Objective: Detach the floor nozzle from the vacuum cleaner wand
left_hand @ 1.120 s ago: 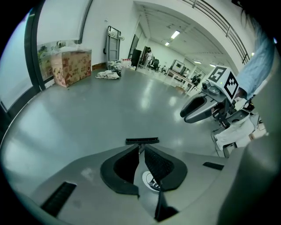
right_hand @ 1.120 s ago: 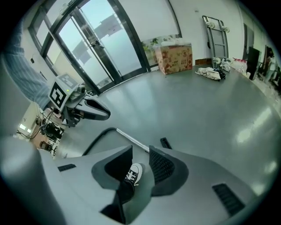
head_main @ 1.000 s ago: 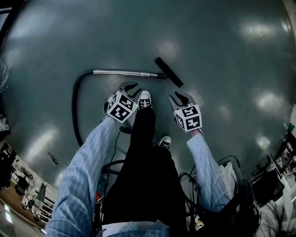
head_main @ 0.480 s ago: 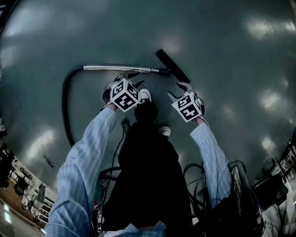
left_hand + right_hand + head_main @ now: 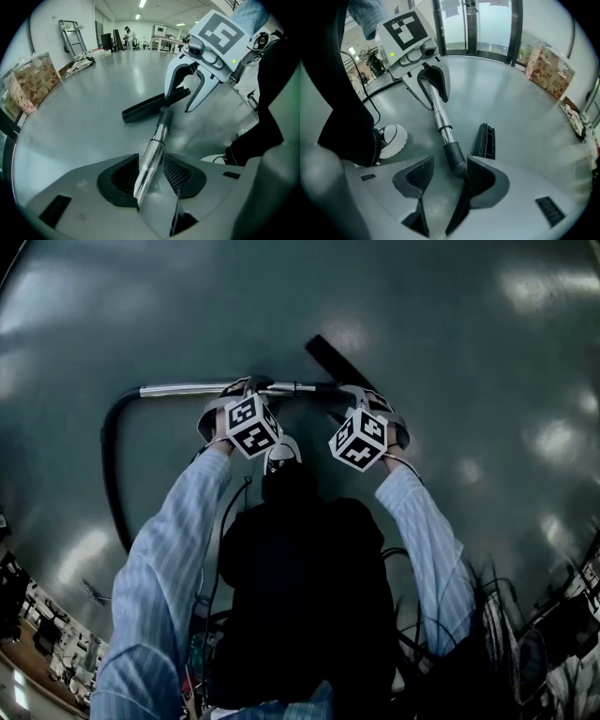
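A chrome wand lies on the grey floor, joined at its right end to a black floor nozzle. A black hose curves off its left end. My left gripper points steeply down and straddles the wand; its jaws have just been opening and stand open, with gaps on both sides. My right gripper is also open, its jaws just widened, around the black neck next to the nozzle. Each gripper shows in the other's view: right gripper, left gripper.
The person's white shoe stands just behind the wand, between my grippers. Cables trail by the legs. Printed cardboard boxes line the wall, and a cart stands beyond. Glass doors close the far side.
Both grippers dropped from above the person's legs down onto the wand, rolling as they went. Their jaws look wider than a second ago. The wand and nozzle lie as before.
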A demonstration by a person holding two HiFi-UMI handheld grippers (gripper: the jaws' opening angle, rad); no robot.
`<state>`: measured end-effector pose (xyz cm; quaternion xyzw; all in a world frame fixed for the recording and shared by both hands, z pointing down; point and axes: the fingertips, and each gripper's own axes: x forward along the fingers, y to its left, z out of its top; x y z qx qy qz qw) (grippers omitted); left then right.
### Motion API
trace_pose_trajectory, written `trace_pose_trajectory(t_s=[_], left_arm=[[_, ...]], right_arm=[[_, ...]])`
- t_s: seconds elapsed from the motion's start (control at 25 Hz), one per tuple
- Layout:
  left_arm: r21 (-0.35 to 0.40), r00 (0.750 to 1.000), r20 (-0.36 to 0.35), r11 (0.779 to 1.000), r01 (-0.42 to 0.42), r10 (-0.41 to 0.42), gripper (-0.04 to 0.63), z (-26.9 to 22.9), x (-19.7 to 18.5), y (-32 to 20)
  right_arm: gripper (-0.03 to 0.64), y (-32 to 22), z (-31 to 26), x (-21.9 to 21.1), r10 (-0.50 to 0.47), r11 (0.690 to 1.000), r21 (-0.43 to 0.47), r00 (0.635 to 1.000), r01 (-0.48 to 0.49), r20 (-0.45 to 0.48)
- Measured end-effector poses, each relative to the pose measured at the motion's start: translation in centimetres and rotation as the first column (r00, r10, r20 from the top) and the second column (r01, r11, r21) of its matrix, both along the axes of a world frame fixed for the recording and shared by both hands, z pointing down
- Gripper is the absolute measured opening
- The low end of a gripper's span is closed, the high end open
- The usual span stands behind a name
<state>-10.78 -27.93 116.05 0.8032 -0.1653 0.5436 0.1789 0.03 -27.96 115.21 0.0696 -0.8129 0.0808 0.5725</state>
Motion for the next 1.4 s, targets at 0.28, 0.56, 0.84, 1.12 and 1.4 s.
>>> trace_pose_trajectory(t_s=[0.28,0.56,0.84,1.12,1.4], left_arm=[[0.002,0.996,0.047,0.997,-0.081,0.081,0.141,3.9,0.2,0.3],[0.02,0.983,0.081,0.986,-0.168,0.166,0.161,4.7,0.3,0.6],[-0.015,0.983,0.078,0.986,-0.164,0.165,0.163,5.5,0.0,0.6],[-0.032,0.988,0.043,0.989,-0.144,0.145,0.167,5.9,-0.1,0.9],[-0.021,0.988,0.03,0.989,-0.148,0.149,0.169,5.3,-0.1,1.3]], right_arm=[[0.202,-0.6,4.4,-0.6,-0.192,0.975,0.095,0.976,0.201,-0.101],[0.199,-0.8,5.1,-0.6,-0.28,0.935,0.158,0.934,0.317,-0.223],[0.178,-1.0,5.0,-0.6,-0.286,0.943,0.111,0.933,0.315,-0.218],[0.175,-0.4,5.1,-0.4,-0.321,0.928,0.125,0.923,0.351,-0.212],[0.173,0.0,4.5,0.2,-0.348,0.916,0.124,0.909,0.382,-0.232]])
